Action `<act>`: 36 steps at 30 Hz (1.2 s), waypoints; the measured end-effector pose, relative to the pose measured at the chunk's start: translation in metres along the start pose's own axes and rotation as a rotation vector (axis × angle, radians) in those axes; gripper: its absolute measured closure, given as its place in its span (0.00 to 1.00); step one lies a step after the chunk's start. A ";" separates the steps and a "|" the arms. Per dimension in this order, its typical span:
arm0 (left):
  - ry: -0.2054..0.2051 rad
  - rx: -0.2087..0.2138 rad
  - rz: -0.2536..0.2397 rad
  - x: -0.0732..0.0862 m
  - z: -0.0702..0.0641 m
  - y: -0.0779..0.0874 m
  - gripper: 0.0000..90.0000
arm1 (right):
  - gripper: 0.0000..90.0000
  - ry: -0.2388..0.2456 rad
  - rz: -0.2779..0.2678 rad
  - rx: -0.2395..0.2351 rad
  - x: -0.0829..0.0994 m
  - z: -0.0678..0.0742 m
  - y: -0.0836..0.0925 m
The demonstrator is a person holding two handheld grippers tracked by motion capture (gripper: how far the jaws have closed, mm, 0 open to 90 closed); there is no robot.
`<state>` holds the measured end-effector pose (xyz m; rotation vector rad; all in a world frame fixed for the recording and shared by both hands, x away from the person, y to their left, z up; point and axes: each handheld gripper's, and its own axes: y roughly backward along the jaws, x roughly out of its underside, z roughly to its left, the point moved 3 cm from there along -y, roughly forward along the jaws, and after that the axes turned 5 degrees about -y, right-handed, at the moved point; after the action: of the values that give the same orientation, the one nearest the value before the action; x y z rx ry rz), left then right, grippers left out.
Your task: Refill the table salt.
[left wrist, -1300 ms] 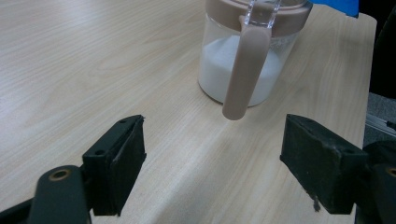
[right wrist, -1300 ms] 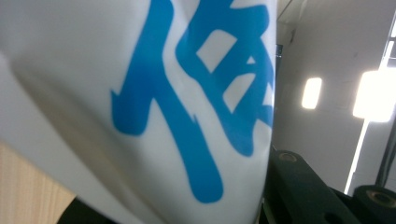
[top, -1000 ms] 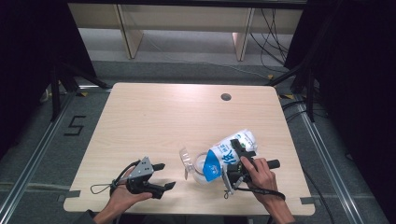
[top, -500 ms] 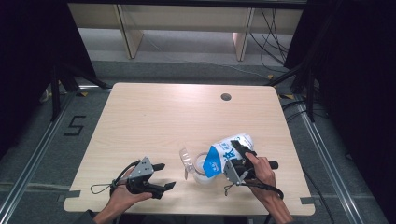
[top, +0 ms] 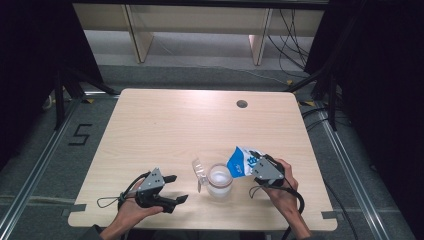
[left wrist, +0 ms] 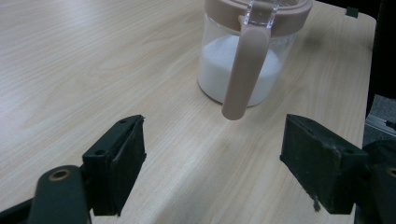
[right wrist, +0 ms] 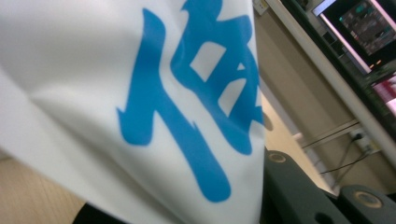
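A clear jar (top: 220,182) with white powder stands near the table's front edge, its pinkish lid (top: 200,172) flipped open to the left. My right gripper (top: 259,167) is shut on a white bag with blue print (top: 243,162) and holds it tilted, its low end over the jar's rim. Its jaws have just been closing a little tighter on the bag. In the right gripper view the bag (right wrist: 140,93) is pressed up close beside one black finger (right wrist: 289,186). My left gripper (top: 176,188) rests open on the table left of the jar (left wrist: 212,56), nothing between its fingers.
The wooden table (top: 165,125) has a round cable hole (top: 242,104) at the back right. Dark frames and cables stand around the table on the floor. A pale shelf unit (top: 200,25) runs along the far side.
My right gripper has carried the bag leftwards, bringing its low end over the jar's rim. The left gripper has stayed where it was.
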<state>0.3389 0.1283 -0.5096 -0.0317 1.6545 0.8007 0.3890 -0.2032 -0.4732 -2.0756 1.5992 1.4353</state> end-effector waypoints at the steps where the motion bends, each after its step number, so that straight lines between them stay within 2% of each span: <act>1: 0.001 0.000 0.000 0.000 0.000 0.000 0.24 | 0.92 -0.030 -0.002 -0.007 0.002 -0.002 0.000; 8: 0.001 0.000 0.000 0.000 0.000 0.000 0.23 | 0.92 -0.188 -0.051 -0.040 0.014 -0.017 -0.002; 14: -0.001 -0.001 0.000 0.000 0.000 0.000 0.24 | 0.93 -0.371 -0.095 -0.063 0.026 -0.027 -0.006; 17: 0.000 -0.001 0.000 0.000 0.000 0.000 0.23 | 0.94 -0.433 -0.096 -0.086 0.031 -0.030 -0.007; 19: -0.001 -0.001 0.000 0.000 0.000 0.000 0.24 | 0.94 -0.437 -0.088 -0.089 0.034 -0.031 -0.009; 22: 0.000 -0.001 0.000 0.000 0.000 0.000 0.23 | 0.94 -0.484 -0.105 -0.099 0.038 -0.032 -0.012; 23: -0.001 -0.001 0.000 0.000 0.000 0.000 0.23 | 0.94 -0.467 -0.116 -0.096 0.038 -0.033 -0.013; 25: -0.001 -0.001 0.000 0.000 0.000 0.000 0.23 | 0.94 -0.500 -0.115 -0.107 0.040 -0.033 -0.014; 27: 0.000 -0.001 0.000 0.000 0.000 0.000 0.23 | 0.94 -0.558 -0.119 -0.116 0.041 -0.033 -0.014; 28: 0.000 -0.001 0.000 0.000 0.000 0.000 0.23 | 0.94 -0.561 -0.120 -0.122 0.042 -0.034 -0.014; 29: -0.001 -0.001 0.000 0.000 0.000 0.000 0.23 | 0.94 -0.587 -0.121 -0.123 0.043 -0.034 -0.015; 33: 0.000 -0.003 0.000 0.000 0.000 0.000 0.24 | 0.94 -0.586 -0.129 -0.118 0.046 -0.039 -0.018; 34: -0.001 -0.002 -0.001 0.000 0.000 0.000 0.24 | 0.94 -0.624 -0.110 -0.108 0.047 -0.038 -0.017; 35: -0.001 -0.002 -0.001 0.000 0.000 0.000 0.23 | 0.94 -0.634 -0.103 -0.112 0.047 -0.037 -0.017; 36: -0.001 -0.002 -0.002 0.000 0.000 0.000 0.24 | 0.94 -0.616 -0.111 -0.112 0.049 -0.040 -0.019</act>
<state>0.3391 0.1284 -0.5093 -0.0345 1.6528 0.8014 0.4262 -0.2522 -0.4960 -1.5090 1.1586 1.9058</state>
